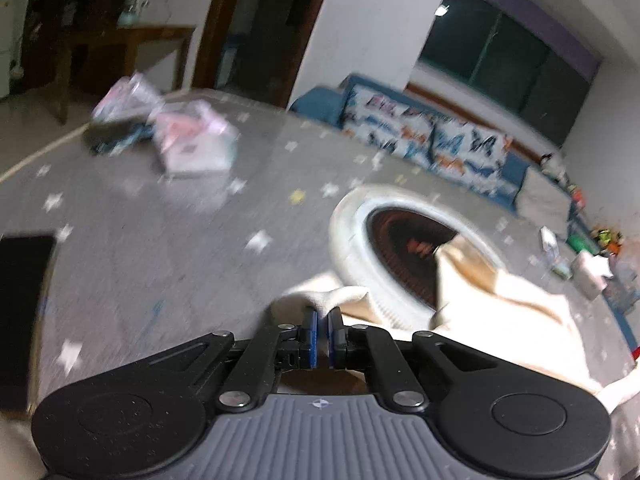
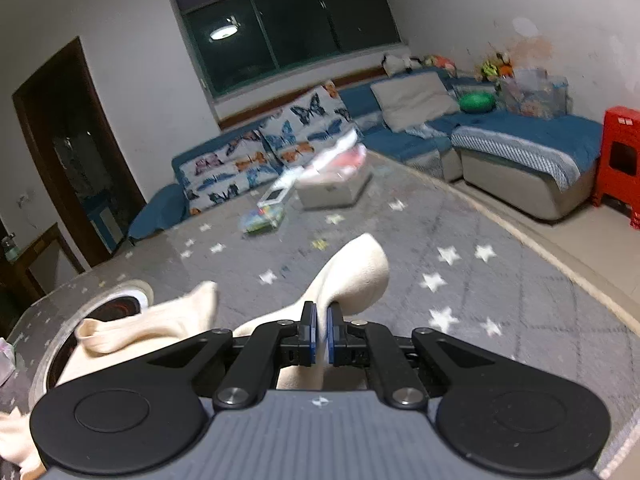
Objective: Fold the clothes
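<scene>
Both grippers, left [image 1: 322,314] and right [image 2: 322,312], are pinching edges of the cream garment [image 2: 352,276], which is hanging just above the grey starred cloth [image 2: 500,280], beside the round heater opening [image 1: 404,252], with open cloth stretching toward the far boxes [image 2: 334,188].

Motion blur is smearing the left wrist view. A ceiling lamp [image 2: 224,31] is reflecting in the dark window [image 2: 288,24], perhaps the only light. Fisheye edges are bending.
</scene>
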Tool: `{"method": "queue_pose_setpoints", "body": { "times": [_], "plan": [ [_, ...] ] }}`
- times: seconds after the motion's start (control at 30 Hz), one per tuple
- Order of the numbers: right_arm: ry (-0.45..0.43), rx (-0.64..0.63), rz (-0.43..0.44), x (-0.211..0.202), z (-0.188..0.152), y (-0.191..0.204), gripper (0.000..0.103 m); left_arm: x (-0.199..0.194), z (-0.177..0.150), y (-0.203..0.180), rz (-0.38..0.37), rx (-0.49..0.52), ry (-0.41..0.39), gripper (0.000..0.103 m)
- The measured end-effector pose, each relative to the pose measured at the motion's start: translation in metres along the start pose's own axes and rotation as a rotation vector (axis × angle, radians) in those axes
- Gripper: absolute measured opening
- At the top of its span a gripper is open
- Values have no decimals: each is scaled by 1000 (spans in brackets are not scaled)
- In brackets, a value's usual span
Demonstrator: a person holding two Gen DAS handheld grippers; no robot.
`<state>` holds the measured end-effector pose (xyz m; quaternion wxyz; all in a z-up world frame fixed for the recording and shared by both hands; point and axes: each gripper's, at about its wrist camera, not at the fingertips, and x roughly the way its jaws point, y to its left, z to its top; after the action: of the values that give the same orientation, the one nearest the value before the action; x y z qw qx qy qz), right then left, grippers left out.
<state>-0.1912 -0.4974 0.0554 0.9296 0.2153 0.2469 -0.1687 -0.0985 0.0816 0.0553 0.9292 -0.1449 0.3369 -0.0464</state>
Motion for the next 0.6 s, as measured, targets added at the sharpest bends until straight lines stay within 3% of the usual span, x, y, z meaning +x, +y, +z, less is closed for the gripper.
{"method": "queue_pose_setpoints", "body": {
  "times": [0.13,0.33,0.47,0.6],
  "plan": [
    [21,8,-53,-3,-5,-15,10,-4,-4,3,12,16,6,12],
    [-8,33,-95,-19,0,-31,11,-14,5,-5,13,48,-47,19],
    [5,13,-65,-13,2,-24,11,-13,5,-27,-61,76,-51,29],
    [51,-14,-37,4,-3,-11,14,-3,-3,-65,-187,133,-4,33]
  ]
}}
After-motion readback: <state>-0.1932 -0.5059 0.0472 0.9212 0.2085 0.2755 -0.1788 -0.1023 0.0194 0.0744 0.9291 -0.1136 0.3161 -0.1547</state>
